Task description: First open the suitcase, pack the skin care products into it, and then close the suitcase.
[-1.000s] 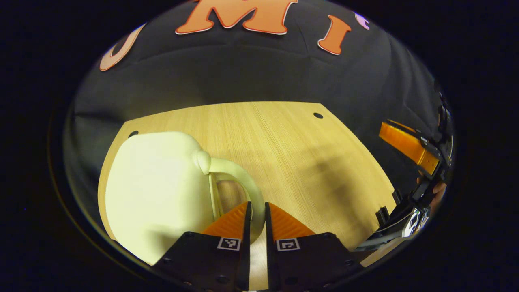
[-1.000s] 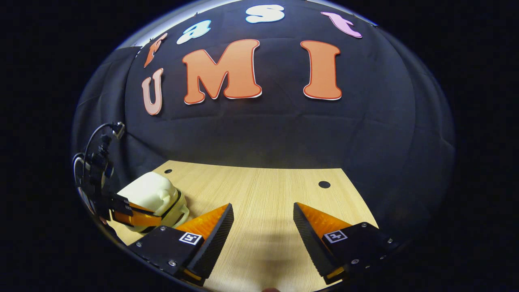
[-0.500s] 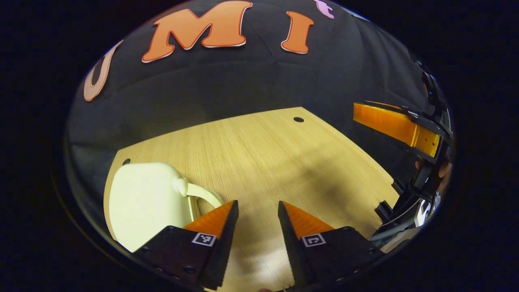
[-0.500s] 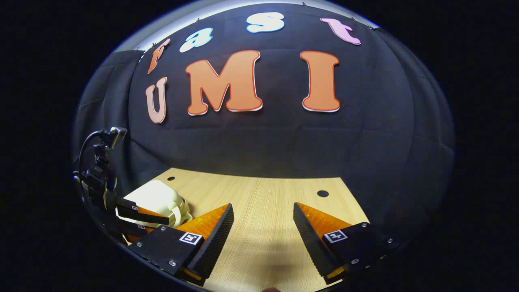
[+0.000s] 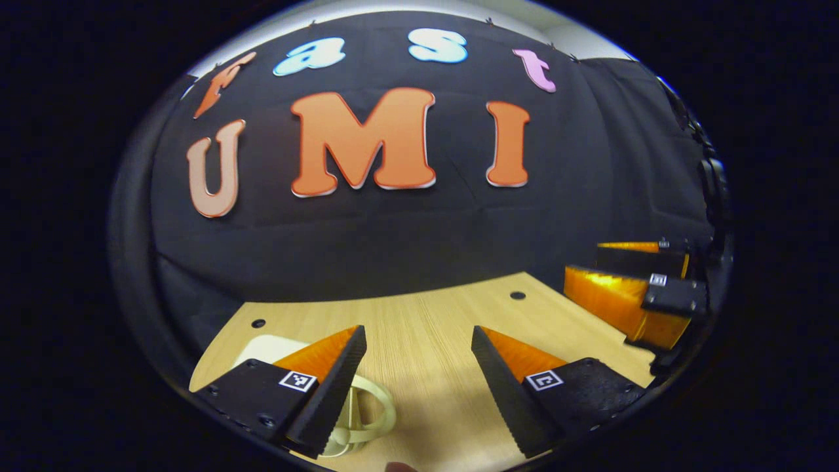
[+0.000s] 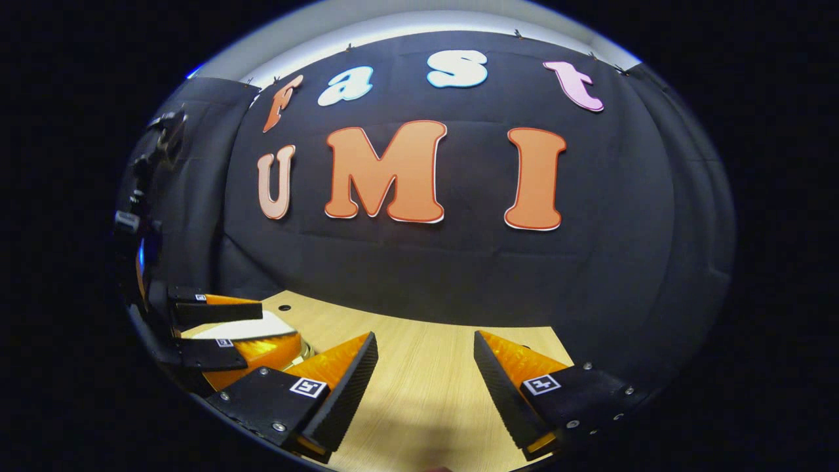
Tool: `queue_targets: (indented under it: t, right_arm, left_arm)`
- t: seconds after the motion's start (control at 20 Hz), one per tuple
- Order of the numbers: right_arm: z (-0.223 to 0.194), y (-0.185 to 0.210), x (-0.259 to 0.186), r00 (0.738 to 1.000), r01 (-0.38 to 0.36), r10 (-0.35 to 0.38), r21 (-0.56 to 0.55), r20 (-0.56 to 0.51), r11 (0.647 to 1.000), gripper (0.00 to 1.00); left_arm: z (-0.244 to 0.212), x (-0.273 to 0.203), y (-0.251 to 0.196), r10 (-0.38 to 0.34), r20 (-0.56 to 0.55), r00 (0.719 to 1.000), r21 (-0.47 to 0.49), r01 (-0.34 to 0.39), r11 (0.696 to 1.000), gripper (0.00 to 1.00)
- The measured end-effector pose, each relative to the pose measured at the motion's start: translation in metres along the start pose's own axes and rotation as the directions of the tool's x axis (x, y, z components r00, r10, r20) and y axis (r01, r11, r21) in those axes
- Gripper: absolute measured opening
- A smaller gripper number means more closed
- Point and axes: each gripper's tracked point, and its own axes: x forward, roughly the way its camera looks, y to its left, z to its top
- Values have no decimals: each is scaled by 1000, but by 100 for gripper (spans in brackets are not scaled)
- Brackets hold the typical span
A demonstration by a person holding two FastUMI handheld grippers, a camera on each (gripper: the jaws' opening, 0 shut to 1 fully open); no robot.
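A small cream suitcase (image 5: 261,347) lies low on the left of the wooden table (image 5: 426,314) in the left gripper view. Its loop handle (image 5: 377,413) pokes out beside my left finger, and the body is mostly hidden behind that finger. My left gripper (image 5: 416,367) hangs open above the table, holding nothing. My right gripper (image 6: 423,373) is open too, over bare wood (image 6: 406,341). In the right gripper view a strip of the suitcase (image 6: 246,328) shows behind the left gripper (image 6: 223,331) at the far left. No skin care products are in sight.
The right gripper (image 5: 629,295) shows at the right edge of the left gripper view, over the table's right side. Black cloth closes off the back. Small dark holes (image 5: 518,295) mark the tabletop near its far edge.
My left gripper was shut on the suitcase handle, then opened, let it go and drew back and up. The right gripper stayed open and tilted upward.
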Motion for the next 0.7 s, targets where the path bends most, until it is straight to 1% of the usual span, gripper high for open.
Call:
queue_targets:
  t: [0.15,0.25,0.35,0.5,0.55,0.7]
  right_arm:
    - [20,-2,1,999,12,-13,20,51,1000,93]
    - [29,-6,0,997,22,-25,36,78,999,94]
    - [35,-11,-3,995,32,-36,45,95,998,93]
    - [42,-15,-7,991,45,-50,43,125,998,93]
    - [42,-15,-9,990,51,-55,32,132,998,93]
    - [44,-14,-14,987,53,-53,3,150,999,93]
  left_arm:
    - [48,-17,4,53,125,991,-12,-52,999,98]
    - [75,-33,4,55,180,982,-22,-52,998,98]
    - [93,-46,1,58,222,973,-52,-48,998,98]
    - [108,-58,2,52,263,963,-66,-36,997,98]
    - [114,-61,4,56,278,959,-59,-41,997,100]
    - [120,-68,11,72,308,949,-29,-66,997,100]
